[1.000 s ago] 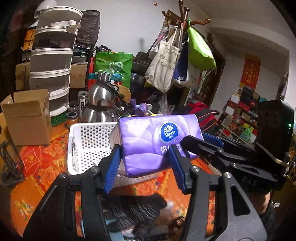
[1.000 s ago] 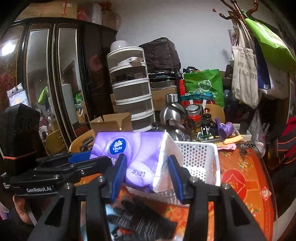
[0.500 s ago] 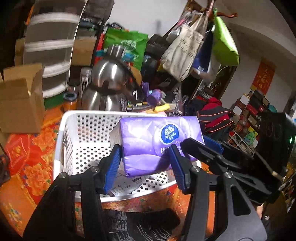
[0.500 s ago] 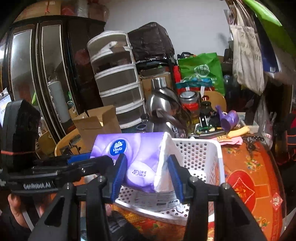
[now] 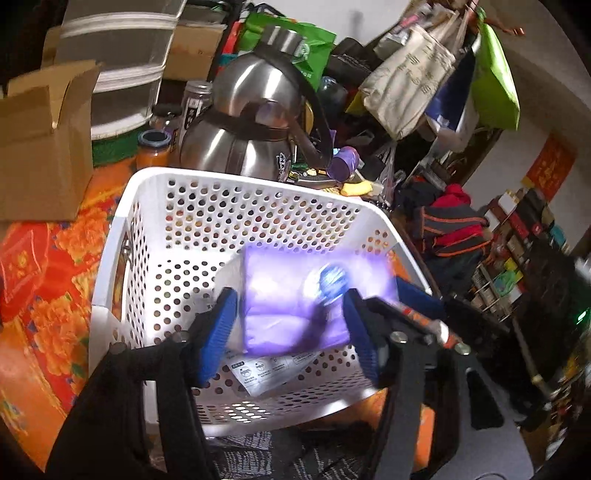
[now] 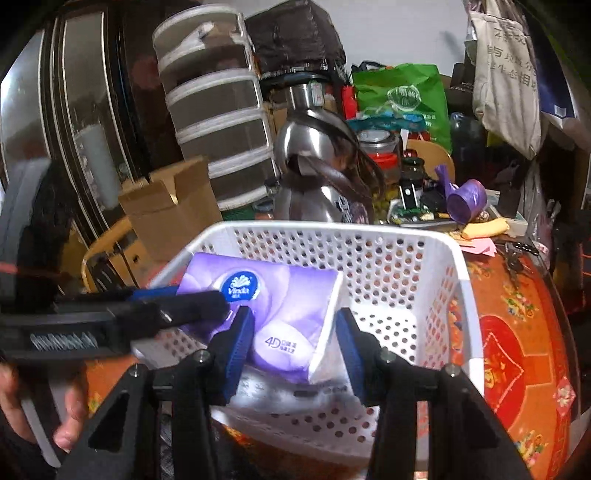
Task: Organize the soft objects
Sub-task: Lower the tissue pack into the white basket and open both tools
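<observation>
Purple plastic-wrapped tissue pack (image 5: pixel 295 299) motion-blurred in left wrist view, logo unreadable. White perforated plastic basket (image 6: pixel 458 266) floor partly hidden by pack. Printed leaflet (image 5: pixel 273 373) text too small.

White wall (image 6: pixel 399 33) at the far side, dark glass-fronted cabinet (image 6: pixel 74 110) left, coat rack bags (image 5: pixel 424 74) right, dim light.

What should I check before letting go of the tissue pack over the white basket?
1. Is the tissue pack within the basket walls: ok.
2. Is the left gripper freeing it: ok, its jaws have just been opening, with the pack between them.
3. Has the right gripper released: not ok, shut on the pack's end.
4. Pack settled on the basket floor: cannot tell.
</observation>
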Demonstrator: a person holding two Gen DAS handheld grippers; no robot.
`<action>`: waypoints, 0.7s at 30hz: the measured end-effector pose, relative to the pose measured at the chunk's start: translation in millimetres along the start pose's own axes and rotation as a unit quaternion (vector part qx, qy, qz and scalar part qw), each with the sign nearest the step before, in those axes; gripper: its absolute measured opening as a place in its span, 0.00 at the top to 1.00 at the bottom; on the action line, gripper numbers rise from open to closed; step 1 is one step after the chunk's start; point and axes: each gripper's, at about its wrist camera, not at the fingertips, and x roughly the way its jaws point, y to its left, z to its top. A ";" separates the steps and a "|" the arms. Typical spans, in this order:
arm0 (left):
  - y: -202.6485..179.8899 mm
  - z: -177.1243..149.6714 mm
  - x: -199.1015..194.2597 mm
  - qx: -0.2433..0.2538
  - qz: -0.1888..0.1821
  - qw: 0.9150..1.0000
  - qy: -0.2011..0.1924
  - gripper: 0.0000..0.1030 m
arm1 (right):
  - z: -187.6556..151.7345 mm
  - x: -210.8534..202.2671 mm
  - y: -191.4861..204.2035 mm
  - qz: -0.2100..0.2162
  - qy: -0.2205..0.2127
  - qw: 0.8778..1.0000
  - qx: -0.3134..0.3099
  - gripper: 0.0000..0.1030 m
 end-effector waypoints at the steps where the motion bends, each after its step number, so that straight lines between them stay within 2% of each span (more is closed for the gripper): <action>1: 3.2 0.5 -1.3 -0.009 0.000 1.000 0.000 0.38 | -0.9 0.1 -1.9 -0.011 0.005 1.000 0.004 0.54; 2: 5.7 1.2 -4.2 -0.011 0.010 1.000 -0.004 0.37 | -1.1 -0.9 -4.6 -0.021 0.007 1.000 0.010 0.54; 4: 5.1 1.3 -13.1 0.000 0.024 1.000 -0.016 0.27 | -0.5 -9.0 -13.1 -0.028 0.000 0.999 0.029 0.53; 6: 1.1 0.4 -25.2 0.016 0.026 0.999 -0.029 0.22 | 0.6 -18.9 -20.4 -0.026 -0.012 0.999 0.046 0.45; 9: -4.3 -0.3 -40.9 0.027 0.025 0.998 -0.044 0.20 | 2.0 -31.0 -21.4 -0.045 -0.020 0.998 0.045 0.39; 15: -14.2 -5.7 -49.9 0.048 0.039 0.997 -0.043 0.19 | -3.5 -35.6 -18.4 -0.052 -0.014 0.997 0.048 0.36; 19: -12.8 -25.8 -59.2 0.044 0.048 0.997 -0.036 0.19 | -22.2 -43.6 -11.0 -0.075 -0.002 0.996 0.047 0.36; 21: -12.7 -42.2 -70.9 0.041 0.057 0.997 -0.035 0.19 | -40.3 -62.0 -1.5 -0.080 -0.014 0.996 0.034 0.36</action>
